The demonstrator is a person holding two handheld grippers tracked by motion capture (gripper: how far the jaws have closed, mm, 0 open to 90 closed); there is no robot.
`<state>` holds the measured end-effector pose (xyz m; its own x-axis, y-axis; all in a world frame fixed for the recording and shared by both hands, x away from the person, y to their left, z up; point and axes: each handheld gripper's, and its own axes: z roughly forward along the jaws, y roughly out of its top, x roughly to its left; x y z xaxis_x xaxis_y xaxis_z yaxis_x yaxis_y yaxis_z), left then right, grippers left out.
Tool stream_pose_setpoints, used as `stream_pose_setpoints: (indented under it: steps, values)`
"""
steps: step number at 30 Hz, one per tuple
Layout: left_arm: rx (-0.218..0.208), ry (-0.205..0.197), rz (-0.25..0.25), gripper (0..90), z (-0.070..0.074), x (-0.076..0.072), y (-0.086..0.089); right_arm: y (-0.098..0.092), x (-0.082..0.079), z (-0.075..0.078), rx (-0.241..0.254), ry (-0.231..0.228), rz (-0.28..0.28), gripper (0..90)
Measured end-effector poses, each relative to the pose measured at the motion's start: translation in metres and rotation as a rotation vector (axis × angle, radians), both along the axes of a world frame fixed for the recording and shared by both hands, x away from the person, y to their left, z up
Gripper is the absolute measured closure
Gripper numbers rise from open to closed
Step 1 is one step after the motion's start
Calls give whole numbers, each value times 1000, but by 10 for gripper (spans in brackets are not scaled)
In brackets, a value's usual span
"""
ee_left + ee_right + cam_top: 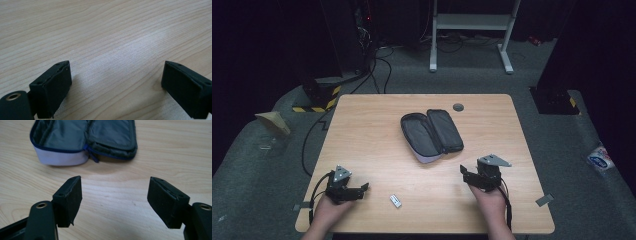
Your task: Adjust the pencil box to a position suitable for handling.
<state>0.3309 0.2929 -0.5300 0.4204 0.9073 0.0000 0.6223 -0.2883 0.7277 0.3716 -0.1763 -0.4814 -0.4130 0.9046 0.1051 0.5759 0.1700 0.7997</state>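
An open dark pouch with a pale lavender shell and blue zip lies unzipped and spread flat in the middle of the wooden table. A small white block rests near the front edge. My left gripper sits at the front left, open, over bare wood. My right gripper is at the front right, open, with nothing between its jaws. In the right gripper view the pouch lies just beyond the jaws.
A small grey round cap is set in the table near its far edge. Beyond the table stand a white metal frame and black equipment with cables. Grey carpet surrounds the table.
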Motion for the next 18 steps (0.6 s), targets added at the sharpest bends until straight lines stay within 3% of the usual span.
stream_pose_setpoints:
  steps: [10,18]
  values:
    - [-2,1,-5,94,0,2,-1,34,13,7,-3,-8,77,324]
    - [0,-2,-7,101,0,1,-1,65,23,13,37,-13,136,346]
